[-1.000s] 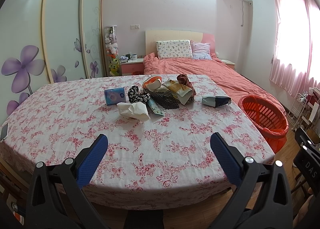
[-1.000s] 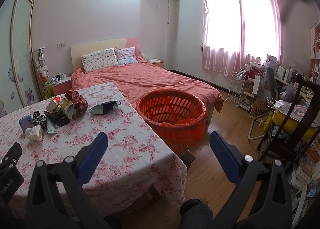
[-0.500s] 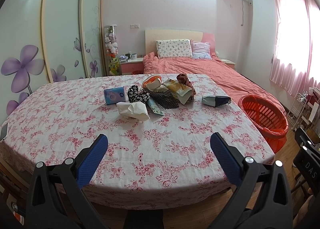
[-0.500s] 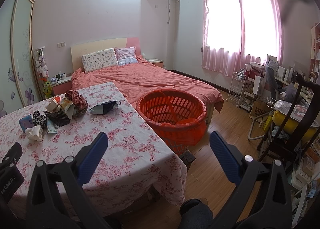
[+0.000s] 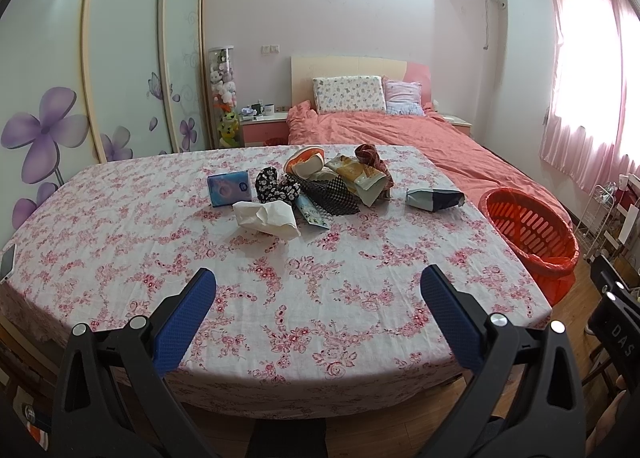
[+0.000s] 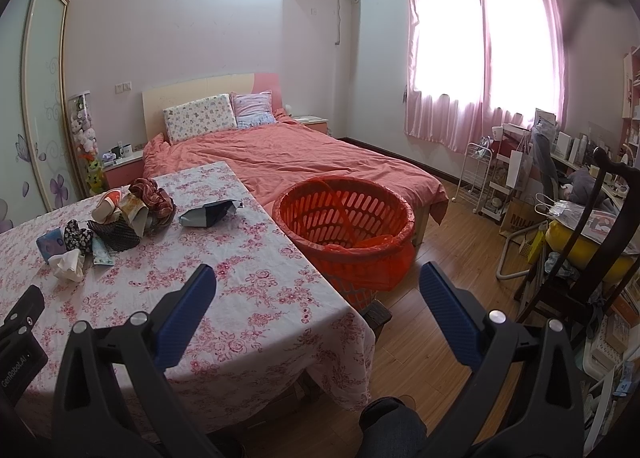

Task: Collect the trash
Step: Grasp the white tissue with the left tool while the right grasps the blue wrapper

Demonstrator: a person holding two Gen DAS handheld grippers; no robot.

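Observation:
A heap of trash lies at the far middle of the floral table [image 5: 280,298]: a white crumpled tissue [image 5: 267,218], a blue tissue pack [image 5: 231,188], a black netted wrapper [image 5: 332,196], a yellow snack bag [image 5: 358,176] and a dark foil bag [image 5: 434,199] apart to the right. The foil bag shows in the right wrist view [image 6: 210,214]. An orange basket [image 6: 346,214] with a red liner stands on the floor at the table's right end. My left gripper [image 5: 318,294] is open and empty above the table's near edge. My right gripper [image 6: 318,290] is open and empty, near the table's corner.
A bed with a salmon cover [image 6: 304,154] lies behind the table and basket. A dark wooden chair [image 6: 592,242] and cluttered shelves stand at the right. A phone [image 5: 7,261] lies at the table's left edge. Wooden floor [image 6: 452,250] runs right of the basket.

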